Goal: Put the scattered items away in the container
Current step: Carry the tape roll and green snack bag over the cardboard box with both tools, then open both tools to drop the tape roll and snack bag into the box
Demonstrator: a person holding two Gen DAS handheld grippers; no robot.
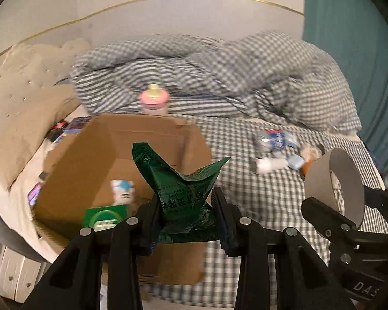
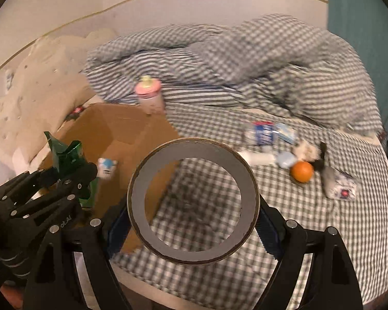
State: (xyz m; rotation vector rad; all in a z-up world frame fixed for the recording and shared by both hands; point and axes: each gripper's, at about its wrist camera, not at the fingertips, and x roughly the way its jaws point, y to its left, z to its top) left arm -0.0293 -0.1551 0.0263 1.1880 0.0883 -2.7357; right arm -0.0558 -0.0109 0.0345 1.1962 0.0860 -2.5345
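Note:
My left gripper is shut on a crumpled green packet and holds it over the near edge of the open cardboard box. The box holds a small white-and-blue figure and a green carton. My right gripper is shut on a grey tape roll above the checked bedsheet, just right of the box. The left gripper with the packet also shows in the right wrist view. Loose on the bed are an orange, a blue-labelled bottle and a white tube.
A pink-capped bottle stands behind the box. A bunched checked duvet lies across the far bed. Beige pillows sit at the left. A small printed pack and a pale blue item lie near the orange. A teal curtain hangs at right.

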